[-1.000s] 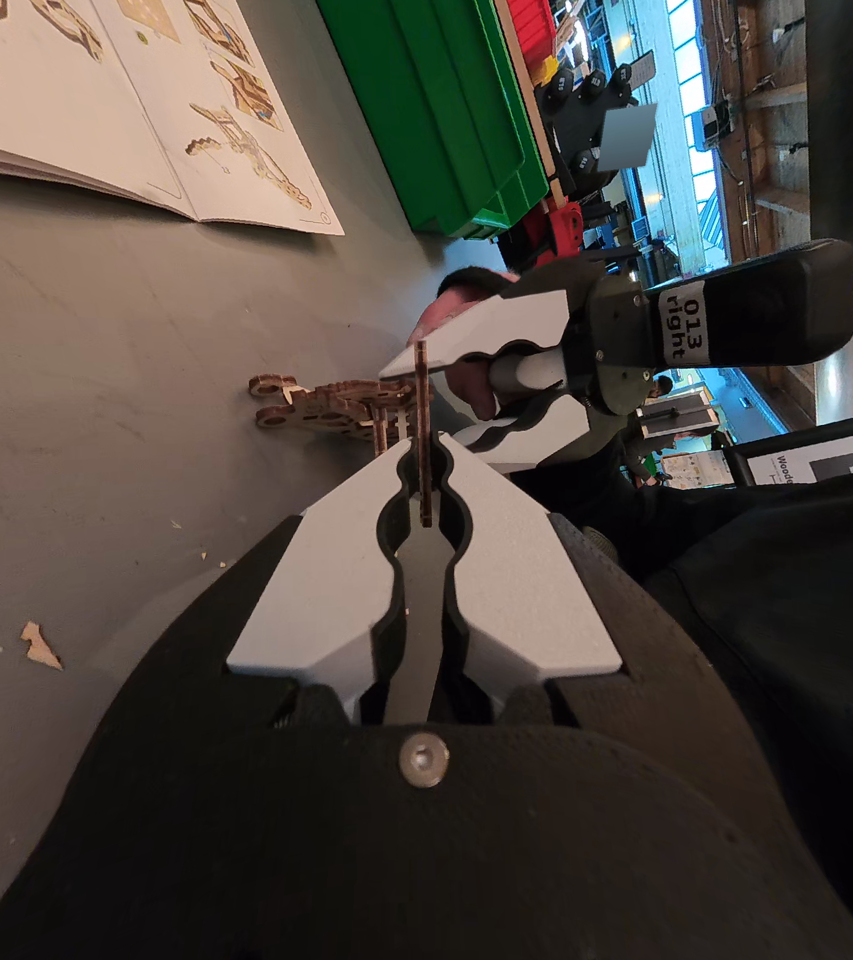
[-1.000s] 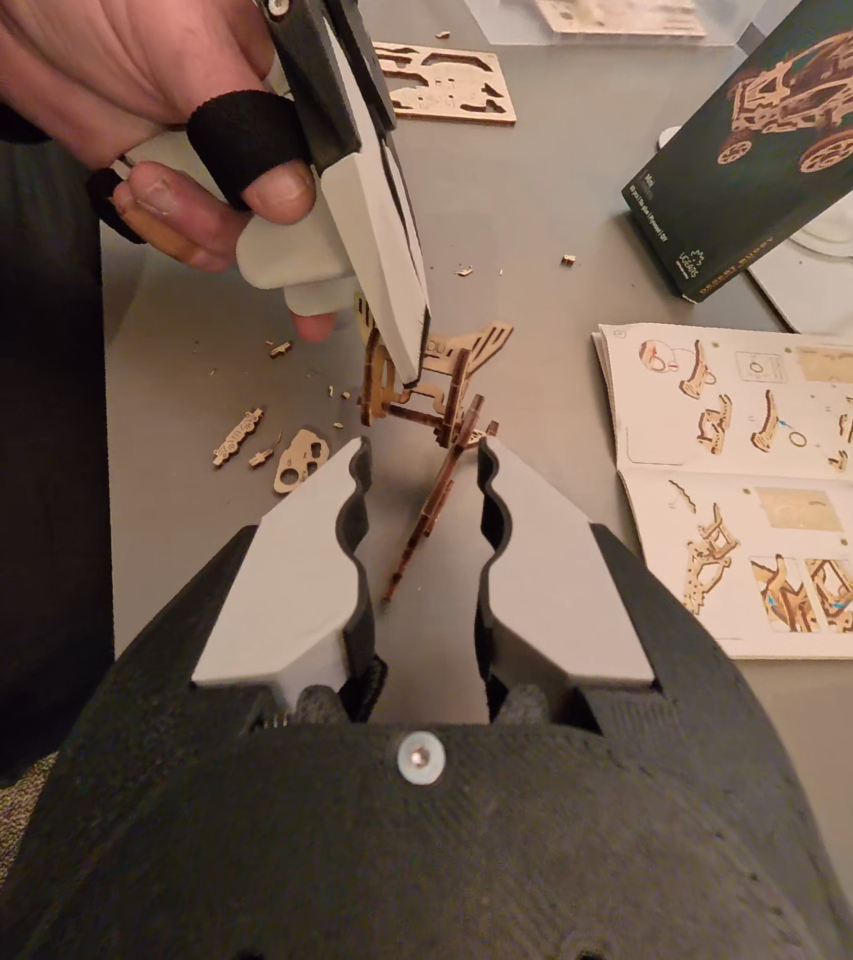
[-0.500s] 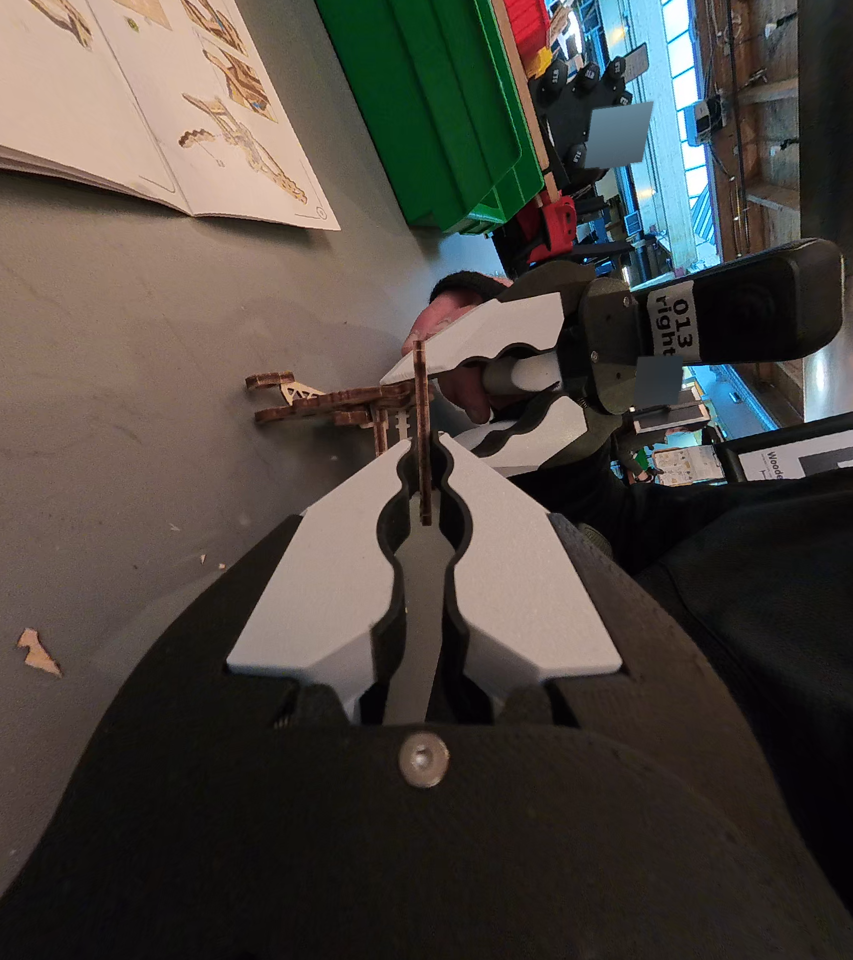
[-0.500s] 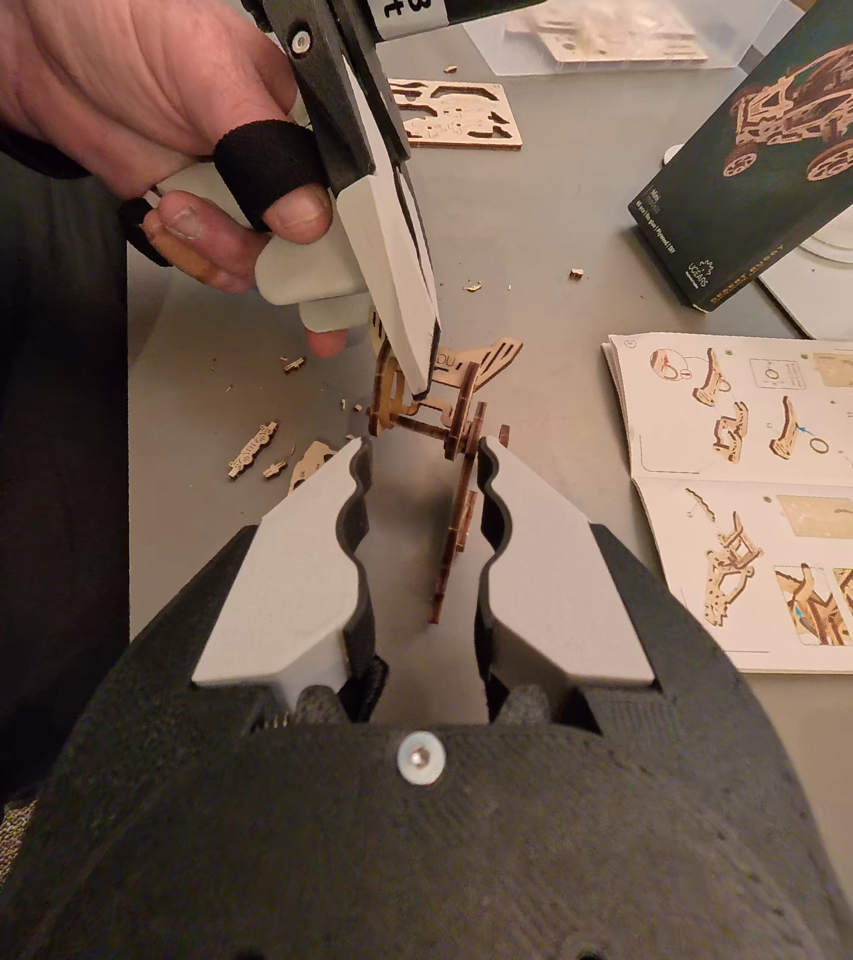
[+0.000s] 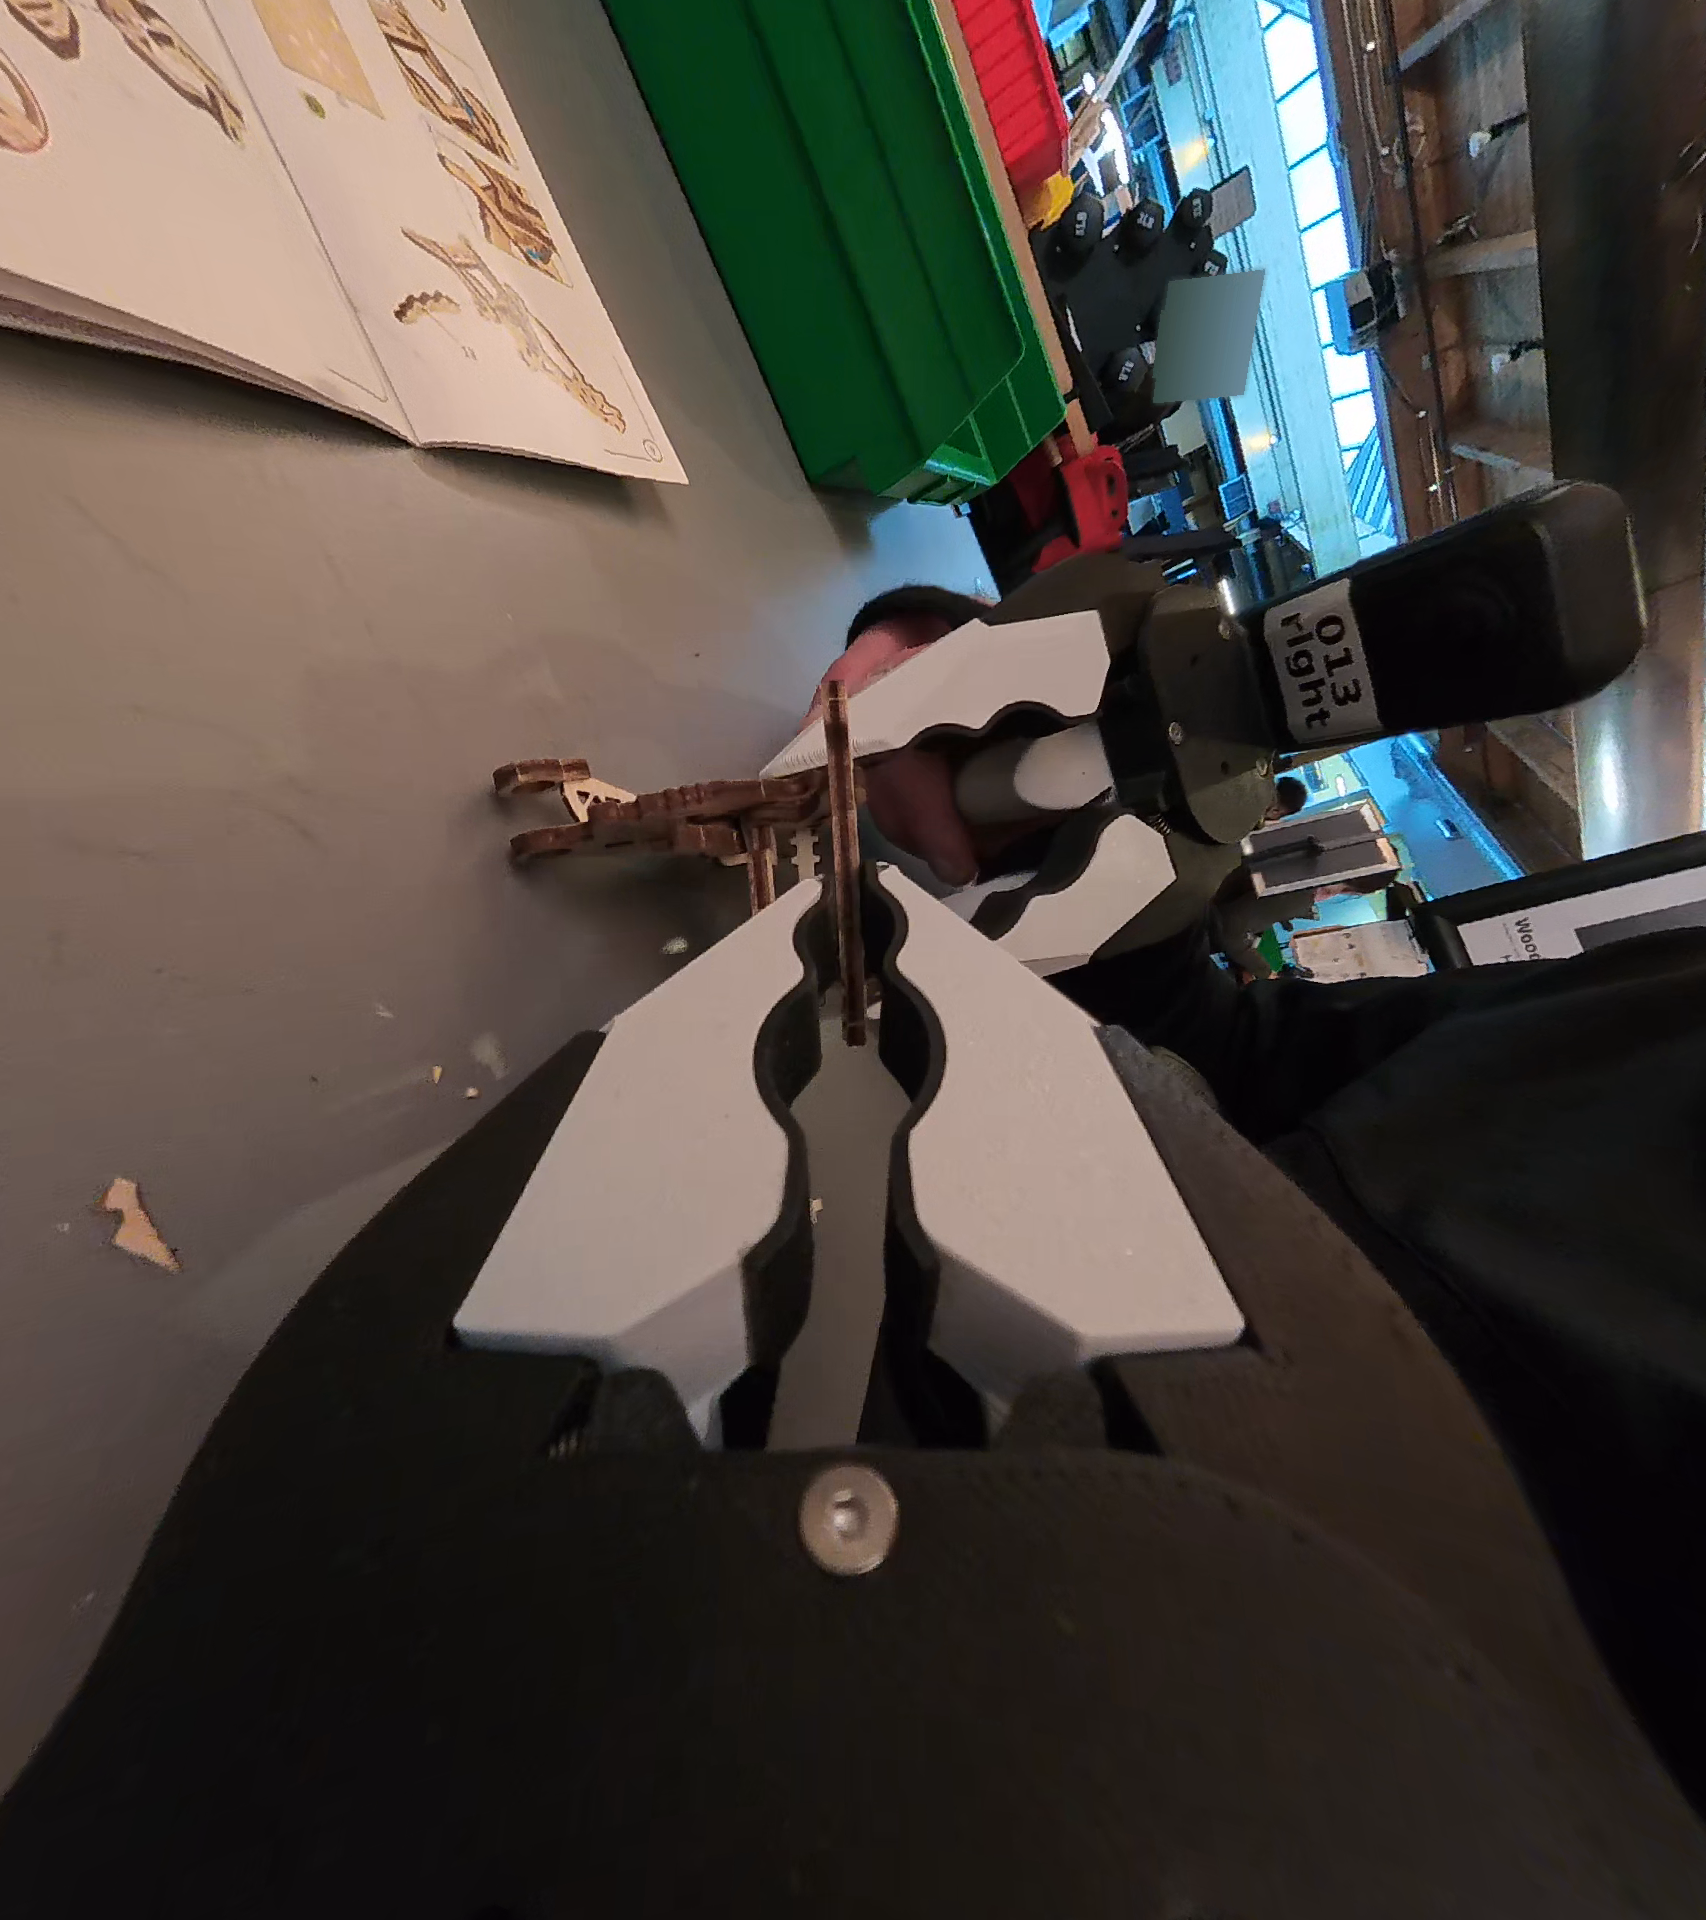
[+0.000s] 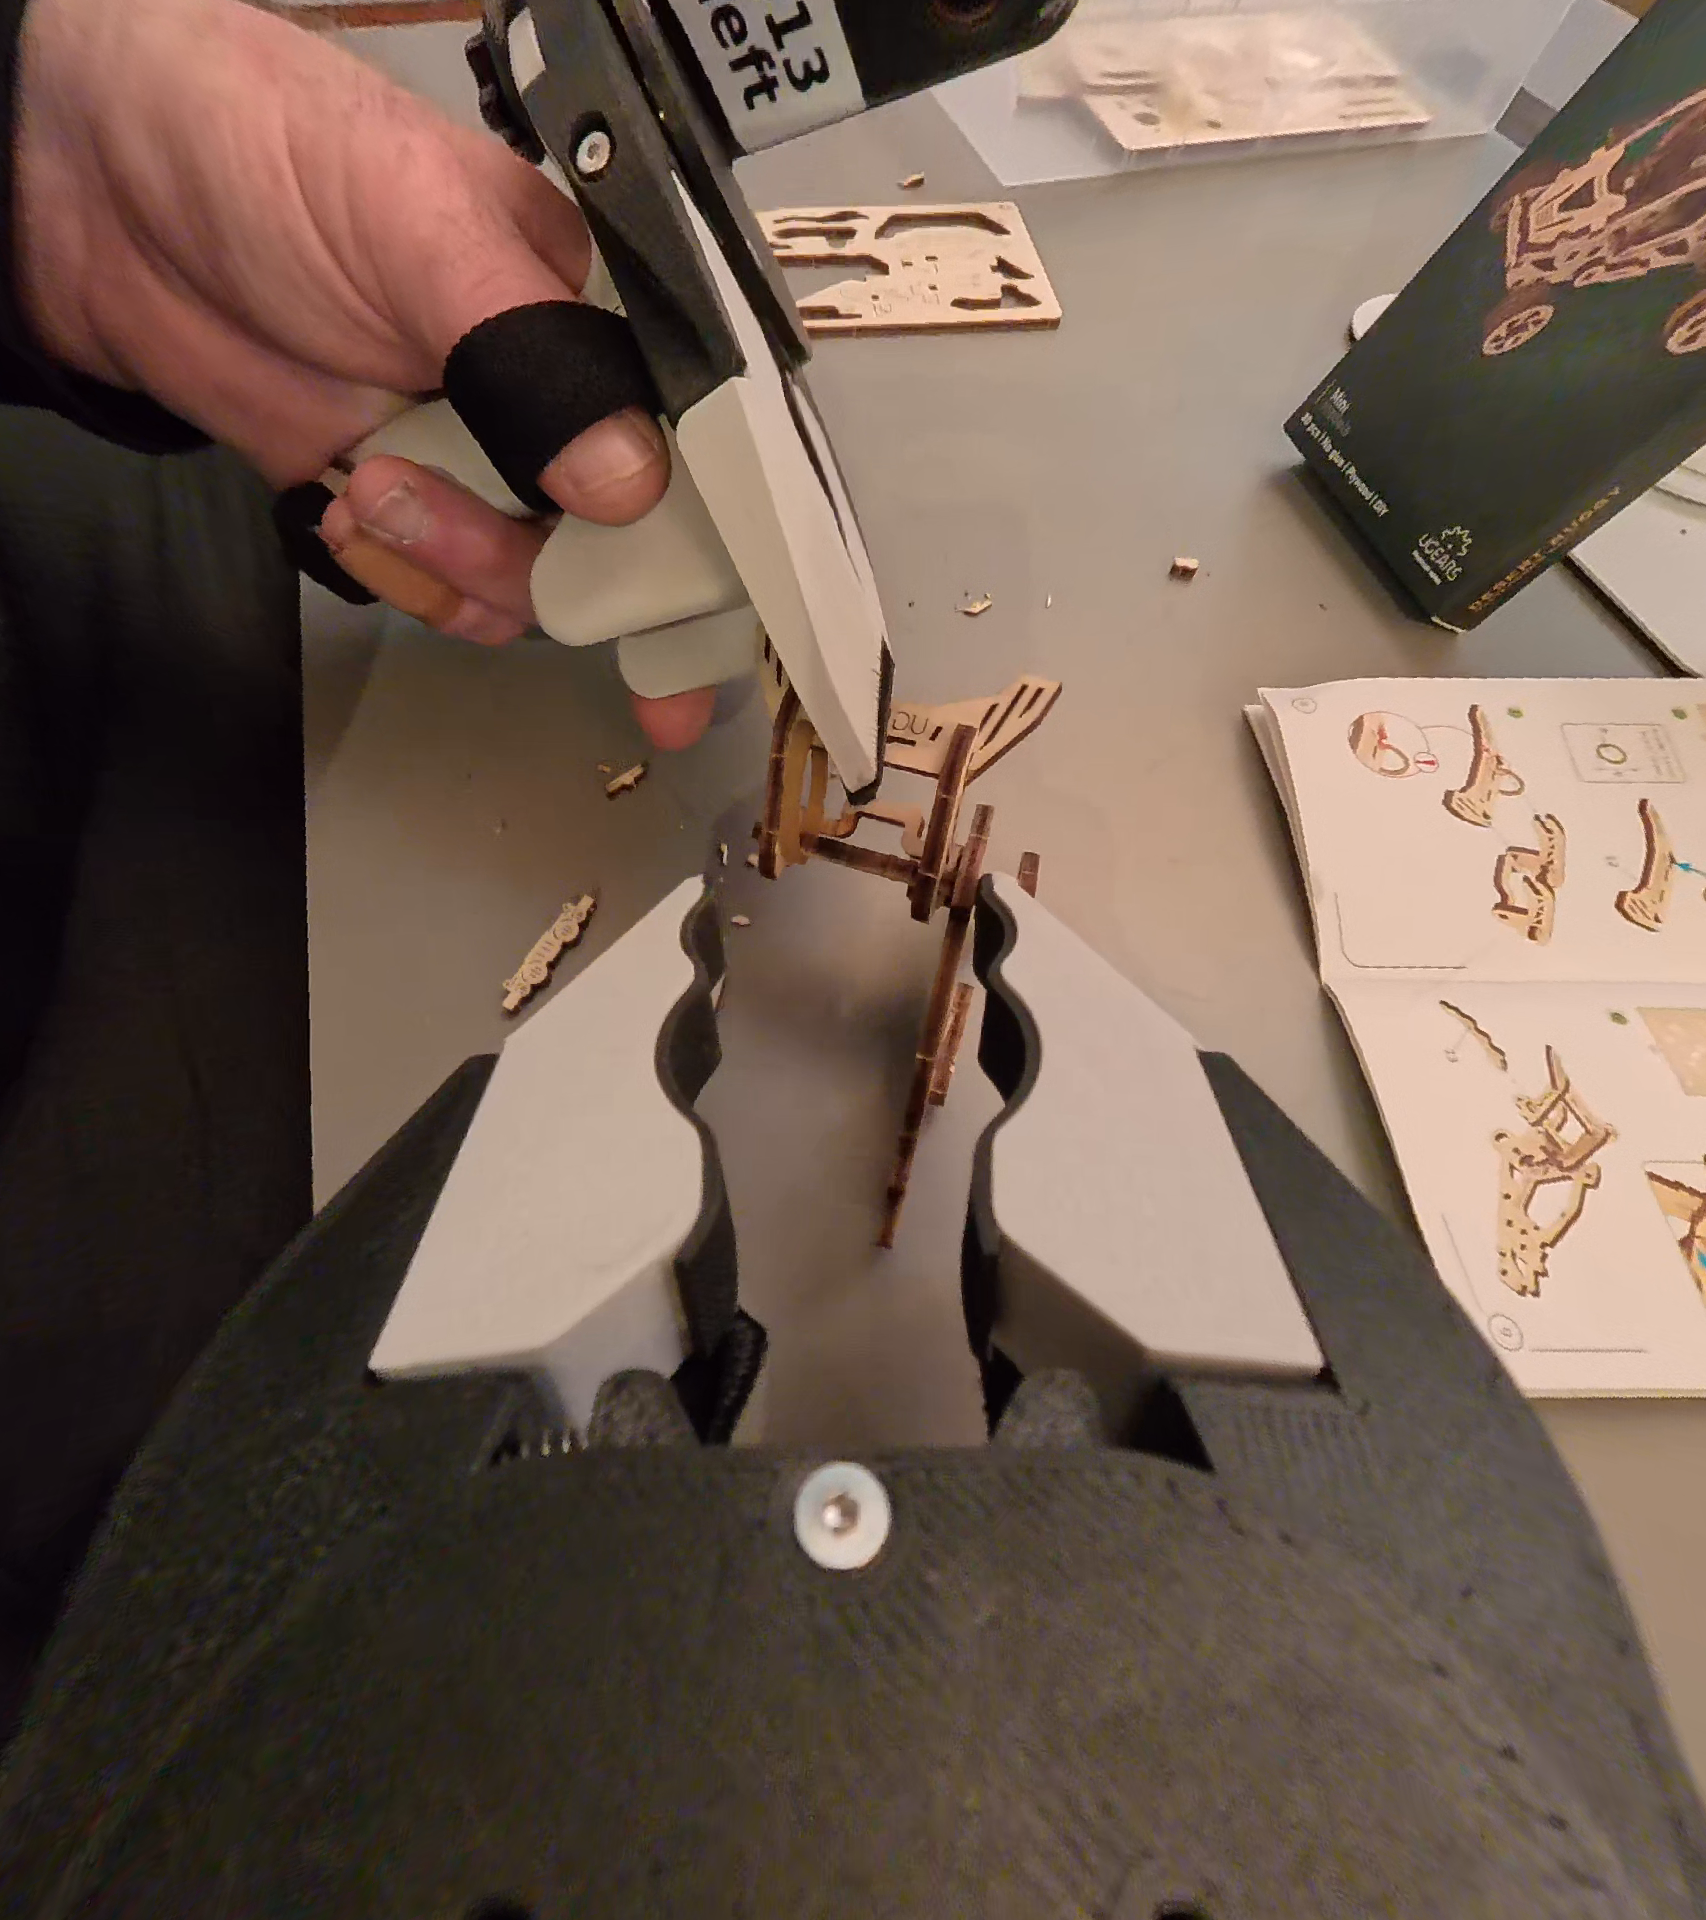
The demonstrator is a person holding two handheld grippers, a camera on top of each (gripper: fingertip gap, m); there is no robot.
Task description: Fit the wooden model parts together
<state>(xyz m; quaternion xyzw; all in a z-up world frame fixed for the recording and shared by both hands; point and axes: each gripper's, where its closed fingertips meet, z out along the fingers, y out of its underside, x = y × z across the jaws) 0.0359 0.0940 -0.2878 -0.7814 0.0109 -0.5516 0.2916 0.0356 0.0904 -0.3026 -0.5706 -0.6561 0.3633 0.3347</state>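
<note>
Table: we've got bare grey table (image 6: 475,790) left of the model, scraps only.
Booklet: instruction booklet (image 6: 1576,997) crowds the right.
Grippers: left gripper (image 5: 841,914) pinches the wooden model (image 6: 870,821); right gripper (image 6: 844,935) spread around its long strip (image 6: 932,1049).

I see the wooden model (image 6: 859,821) on the table (image 6: 1088,499), just ahead of my right gripper (image 6: 844,914). The booklet (image 6: 1576,997) lies to its right, the box (image 6: 1555,312) behind.

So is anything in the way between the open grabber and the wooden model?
Nothing visible blocks it. The right gripper is open, and one long flat part of the wooden model already hangs between its fingers, close to the right one. The left gripper pinches the model.
</note>
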